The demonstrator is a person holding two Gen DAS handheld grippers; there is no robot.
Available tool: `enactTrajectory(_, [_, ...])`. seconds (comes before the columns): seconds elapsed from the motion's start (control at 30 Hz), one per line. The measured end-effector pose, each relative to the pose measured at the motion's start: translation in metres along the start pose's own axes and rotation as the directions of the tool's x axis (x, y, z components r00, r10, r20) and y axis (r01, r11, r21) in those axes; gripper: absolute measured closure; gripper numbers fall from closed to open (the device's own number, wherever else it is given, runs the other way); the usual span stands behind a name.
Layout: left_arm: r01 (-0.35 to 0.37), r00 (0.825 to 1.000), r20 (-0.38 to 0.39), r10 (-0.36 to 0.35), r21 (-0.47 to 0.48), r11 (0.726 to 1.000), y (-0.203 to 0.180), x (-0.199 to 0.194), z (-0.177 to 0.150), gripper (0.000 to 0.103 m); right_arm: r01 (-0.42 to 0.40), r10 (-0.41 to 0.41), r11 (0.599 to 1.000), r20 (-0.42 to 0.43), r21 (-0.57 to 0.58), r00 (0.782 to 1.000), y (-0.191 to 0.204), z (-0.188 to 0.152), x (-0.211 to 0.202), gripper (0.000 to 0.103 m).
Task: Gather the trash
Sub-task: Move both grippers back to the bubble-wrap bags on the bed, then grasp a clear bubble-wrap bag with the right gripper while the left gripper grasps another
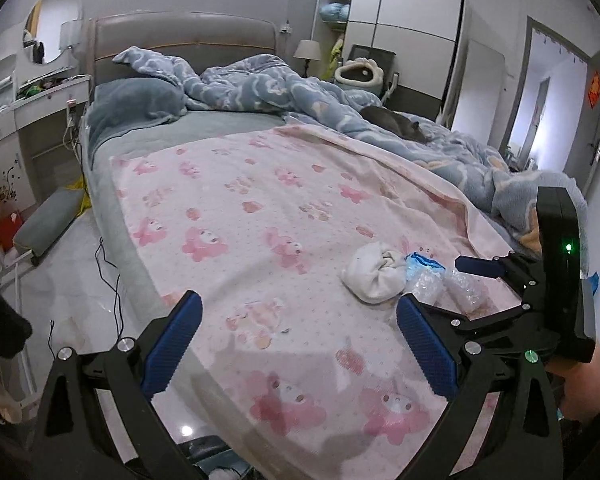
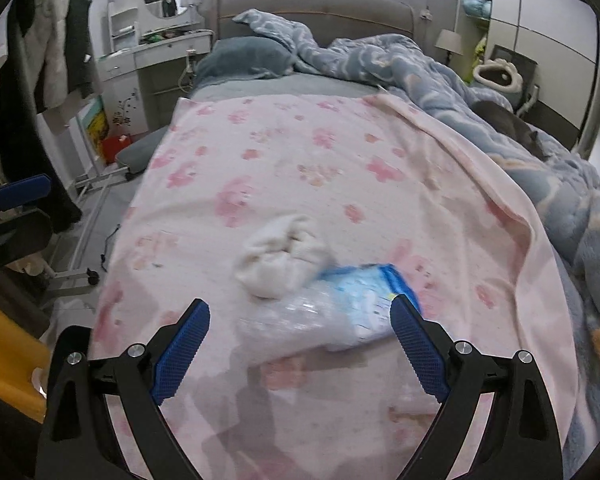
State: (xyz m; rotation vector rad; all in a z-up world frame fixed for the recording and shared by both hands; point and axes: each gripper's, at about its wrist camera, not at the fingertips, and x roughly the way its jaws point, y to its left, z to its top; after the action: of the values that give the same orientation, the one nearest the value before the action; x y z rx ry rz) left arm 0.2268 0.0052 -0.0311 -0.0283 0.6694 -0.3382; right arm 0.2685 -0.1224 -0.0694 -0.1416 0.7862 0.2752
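Observation:
On the pink patterned blanket [image 1: 259, 208] lies a heap of trash: a blue and white wrapper [image 2: 374, 296] and crumpled clear plastic [image 2: 300, 316], touching a white balled-up cloth [image 2: 279, 256]. My right gripper [image 2: 300, 312] is open just above the blanket, its fingers on either side of the plastic and wrapper. In the left wrist view the same cloth [image 1: 374, 276], wrapper [image 1: 422, 261] and plastic [image 1: 430, 286] lie right of centre, with the right gripper [image 1: 458, 286] beside them. My left gripper [image 1: 295, 308] hangs open and empty over the blanket, left of the heap.
A rumpled blue duvet [image 1: 283, 84] covers the bed's far and right side, with a dark cat [image 1: 396, 122] lying on it. Left of the bed are a dresser [image 1: 39, 120], a grey bench [image 1: 47, 216] and a black cable [image 1: 111, 276] on the floor. A wardrobe [image 1: 404, 36] stands at the back.

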Motion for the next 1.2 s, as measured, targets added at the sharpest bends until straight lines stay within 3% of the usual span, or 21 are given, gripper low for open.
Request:
enactTrajectory(0.23, [0.049,0.998,-0.04,-0.047,0.06,0.997,-0.023,0.028,0.0,0.004,0.027,-0.026,1.0,-0.025,0.014,0.999,-0.028,-0.007,0.007,0.01])
enactTrajectory(0.4, [0.081,0.995,-0.065,-0.075,0.092,0.992,-0.039,0.047,-0.001,0.004,0.004,-0.003,0.999,-0.045,0.037,0.999,-0.047,-0.014,0.014,0.01])
enactTrajectory(0.6, [0.136,0.987,-0.103,-0.128,0.078,0.988,-0.05,0.067,-0.003,0.004,0.004,0.0,0.998,-0.069,0.058,0.998,-0.068,-0.022,0.017,0.01])
enactTrajectory(0.67, [0.137,0.986,-0.106,-0.127,0.093,0.986,-0.056,0.072,-0.004,0.005,0.001,0.004,0.998,-0.078,0.062,0.997,-0.073,-0.026,0.018,0.015])
enactTrajectory(0.73, [0.139,0.986,-0.109,-0.128,0.099,0.985,-0.061,0.077,-0.005,0.005,0.008,-0.003,0.998,-0.091,0.054,0.996,-0.076,-0.028,0.02,0.037])
enactTrajectory(0.97, [0.176,0.978,-0.132,-0.159,0.129,0.976,-0.08,0.095,-0.011,0.006,0.01,-0.006,0.999,-0.085,0.038,0.996,-0.089,-0.034,0.017,0.05])
enactTrajectory(1.2, [0.194,0.971,-0.165,-0.17,0.14,0.971,-0.091,0.112,-0.017,0.016,-0.007,0.01,0.999,-0.084,0.035,0.996,-0.098,-0.039,0.013,0.06])
